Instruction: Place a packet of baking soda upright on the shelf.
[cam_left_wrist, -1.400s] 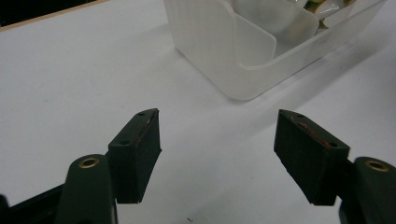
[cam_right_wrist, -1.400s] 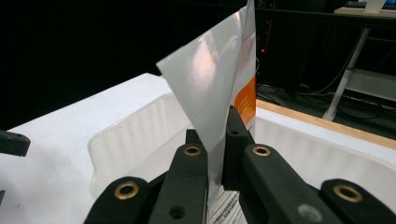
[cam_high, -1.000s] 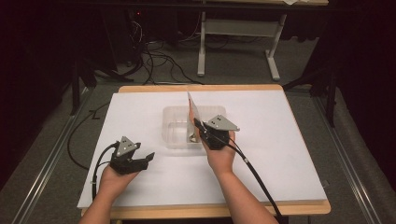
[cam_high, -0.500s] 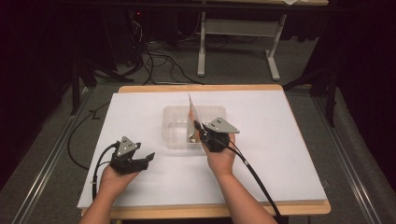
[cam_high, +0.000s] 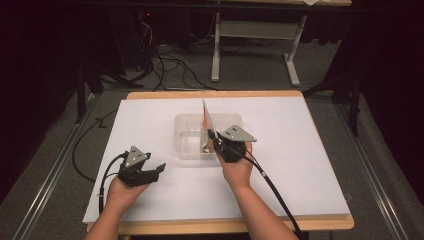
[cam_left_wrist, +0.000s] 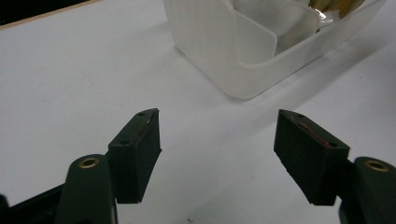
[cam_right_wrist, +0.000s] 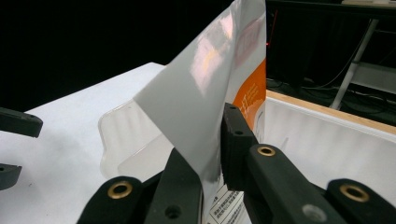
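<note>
While the R gripper (cam_high: 212, 137) pinches the lower edge of a white-and-orange pouch (cam_high: 206, 114), the pouch stands nearly upright over the clear plastic tub (cam_high: 185, 145) at mid-table, its bottom end dipping inside the tub near the R wall.

Change, vs. a second ago: the R jaws have just been opening, by a hair only. The pouch is still between them. In the right gripper view both black pads sit against the pouch (cam_right_wrist: 205, 93), one each side, so this reads as a slackening grip, not a release. Pouch, tub and both hands otherwise sit where they did in the earlier high views.

L gripper (cam_high: 159, 168): rests low on the white sheet (cam_high: 300, 150), front-left of the tub and apart from it. The jaws are spread wide w/ nothing between them (left gripper view (cam_left_wrist: 217, 140)), aimed toward the tub's near corner (cam_left_wrist: 224, 56).

Meaning for the work, as a judgement: the pouch looks to be at the drop-in stage. If the pads let go fully here, it should slide or tip into the tub. Since it stands tall above the rim, it may lean on a wall or flop over the edge instead of lying flat. Some crinkled foil-like thing already lies in the tub; can't tell what.
</note>
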